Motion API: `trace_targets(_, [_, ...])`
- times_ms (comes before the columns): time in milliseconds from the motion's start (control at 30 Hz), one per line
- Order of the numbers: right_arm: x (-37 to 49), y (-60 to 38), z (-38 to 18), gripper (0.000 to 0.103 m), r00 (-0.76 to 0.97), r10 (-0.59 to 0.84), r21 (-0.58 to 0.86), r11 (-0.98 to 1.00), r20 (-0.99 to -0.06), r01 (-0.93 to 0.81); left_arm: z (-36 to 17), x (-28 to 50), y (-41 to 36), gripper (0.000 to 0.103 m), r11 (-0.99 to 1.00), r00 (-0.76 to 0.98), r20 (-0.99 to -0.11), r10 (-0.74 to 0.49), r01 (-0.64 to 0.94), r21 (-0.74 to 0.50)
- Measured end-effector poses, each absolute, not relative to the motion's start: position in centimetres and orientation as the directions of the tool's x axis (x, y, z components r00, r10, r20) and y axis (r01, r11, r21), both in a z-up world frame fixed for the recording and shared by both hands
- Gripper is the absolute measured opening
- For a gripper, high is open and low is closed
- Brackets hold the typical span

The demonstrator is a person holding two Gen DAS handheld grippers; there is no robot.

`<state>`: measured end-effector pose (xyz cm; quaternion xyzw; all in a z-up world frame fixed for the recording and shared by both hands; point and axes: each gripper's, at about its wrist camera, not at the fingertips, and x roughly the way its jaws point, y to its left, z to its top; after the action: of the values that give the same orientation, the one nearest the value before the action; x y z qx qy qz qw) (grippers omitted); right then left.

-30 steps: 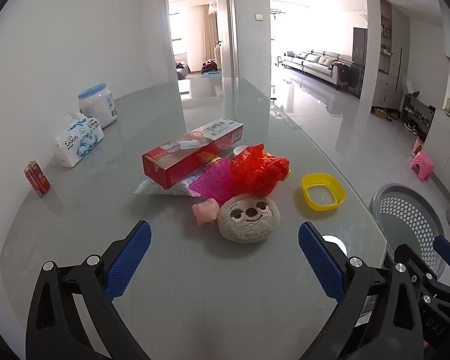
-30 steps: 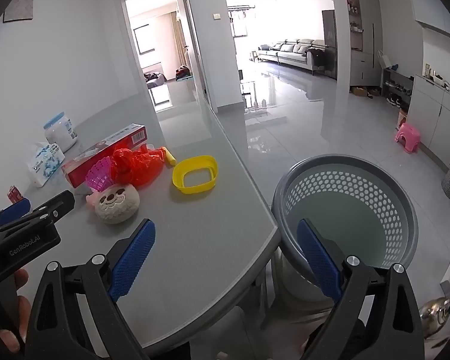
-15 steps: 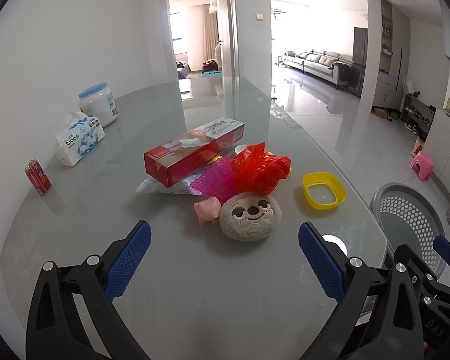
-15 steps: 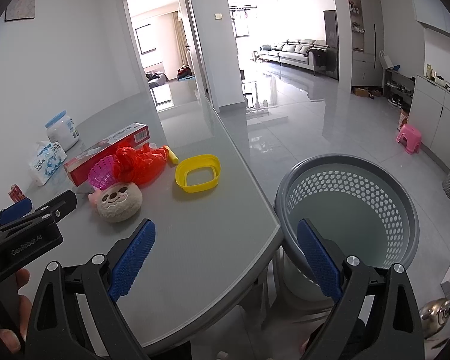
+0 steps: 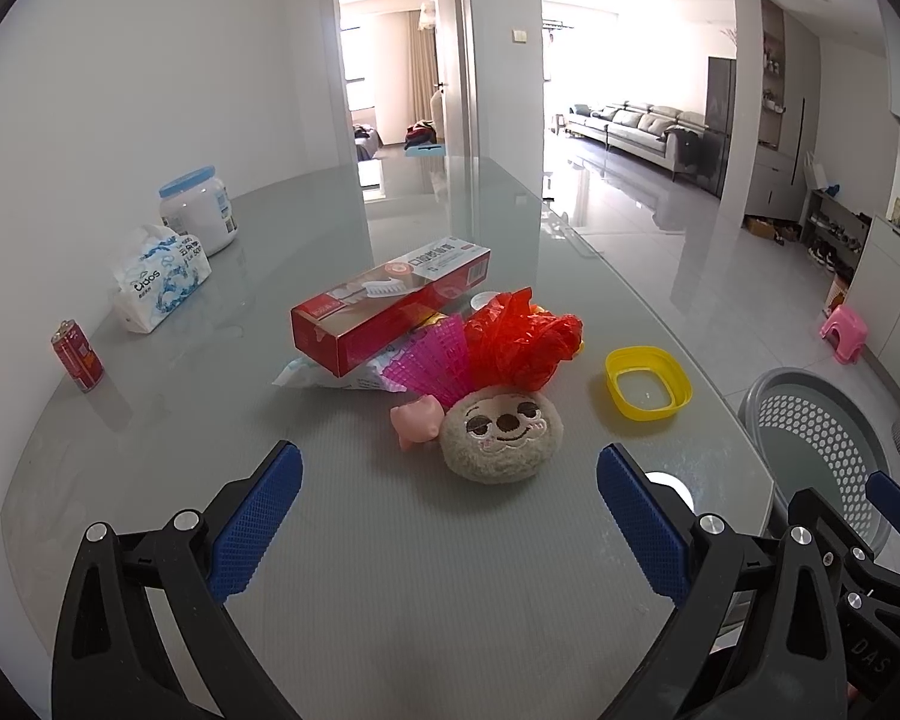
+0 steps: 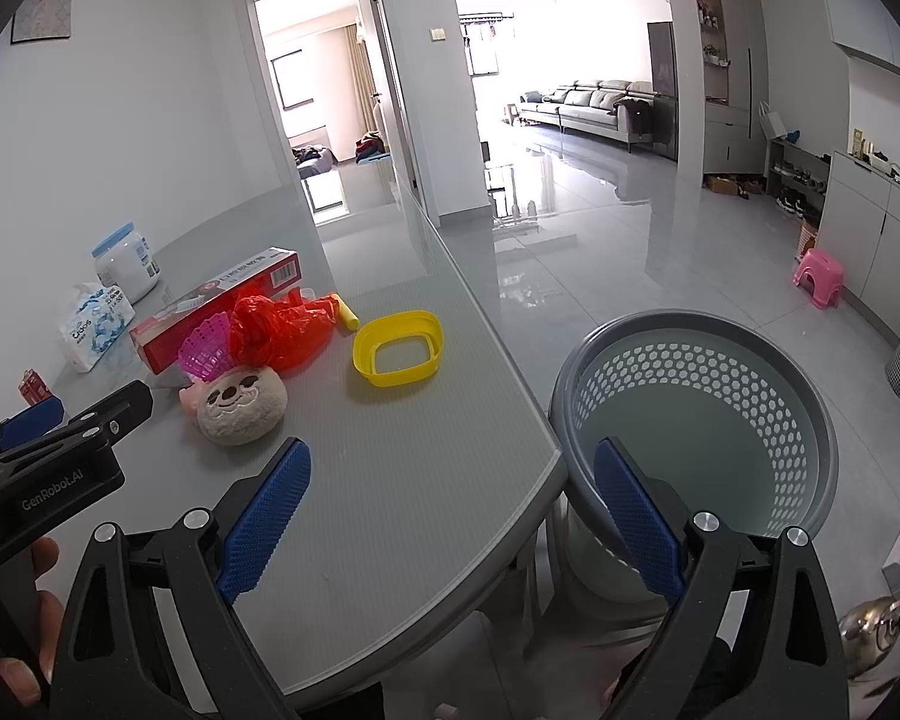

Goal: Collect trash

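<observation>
A heap of items lies mid-table: a red toothpaste box, a crumpled red plastic bag, a pink mesh piece, a small pink toy, and a round plush face. A yellow lid lies to their right. My left gripper hovers open just short of the plush, empty. My right gripper is open over the table's near corner, beside the grey perforated bin on the floor.
Along the table's left side stand a red can, a tissue pack and a white jar with a blue lid. A pink stool and a metal kettle are on the floor. A hand holds the left gripper.
Both views have shifted only slightly; the heap sits a touch closer and higher in the left wrist view. Both grippers remain open and nothing has been picked up.
</observation>
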<state>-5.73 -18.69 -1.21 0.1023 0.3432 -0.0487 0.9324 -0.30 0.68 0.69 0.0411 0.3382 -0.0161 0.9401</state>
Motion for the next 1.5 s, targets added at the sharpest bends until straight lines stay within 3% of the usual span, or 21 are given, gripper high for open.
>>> trace_targets(1500, [-5.75,-18.22,-1.47,0.091,0.755,0.001,0.167,0.976,-0.656,0.143,0.28,-0.60,1.27,0.097,0.997,0.768,-0.640,-0.003,0.049,0.055])
